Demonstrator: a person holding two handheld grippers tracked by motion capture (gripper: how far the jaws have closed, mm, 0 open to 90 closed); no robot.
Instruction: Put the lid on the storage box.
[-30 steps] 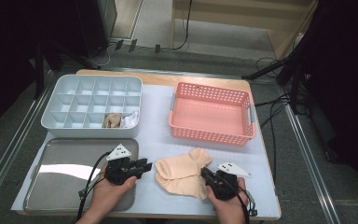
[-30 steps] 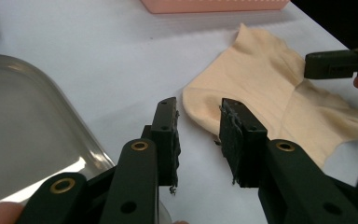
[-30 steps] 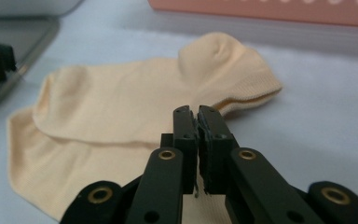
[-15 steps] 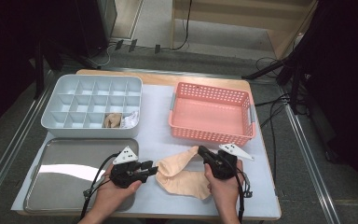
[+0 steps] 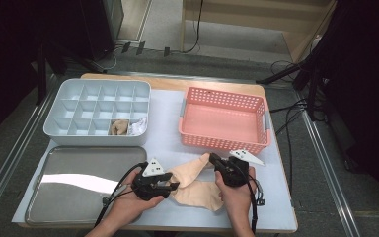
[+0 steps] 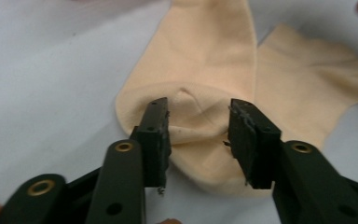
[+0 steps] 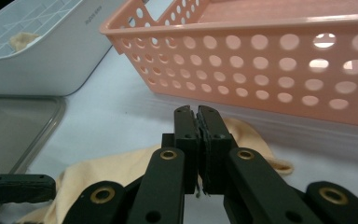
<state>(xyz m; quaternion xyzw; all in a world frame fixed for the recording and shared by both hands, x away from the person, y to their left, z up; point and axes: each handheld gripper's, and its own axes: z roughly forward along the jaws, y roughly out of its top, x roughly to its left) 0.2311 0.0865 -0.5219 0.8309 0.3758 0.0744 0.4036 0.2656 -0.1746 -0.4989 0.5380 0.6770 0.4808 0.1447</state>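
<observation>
Down at the near edge of the table, two peach socks lie on the white cover, one partly over the other, between the person's two hands. The upper sock (image 5: 190,170) runs slantwise toward the pink basket (image 5: 224,120), and the lower sock (image 5: 202,193) lies flatter and nearer the table edge. The left gripper (image 5: 170,185) lies level, pointing toward the socks; in the left gripper view its jaws stand partly apart on either side of a small raised fold in the upper sock (image 6: 200,74), and they have just been opening, with the cloth between them but the pads not pressing on it. The lower sock (image 6: 307,98) spreads out just beside it in that view. The right gripper (image 5: 212,159) is at the far tip of the upper sock, near the basket's front wall. In the right gripper view its jaws are pressed together with no gap, and a thin edge of something shows between the pads, though whether that is the sock I cannot tell for sure; the peach cloth (image 7: 121,170) lies under and behind them, reaching toward the basket (image 7: 270,51). A grey divided tray (image 5: 97,111) sits at the far left with a rolled sock in one near compartment, and a metal tray (image 5: 86,185) lies in front of it, just beside the left hand.
</observation>
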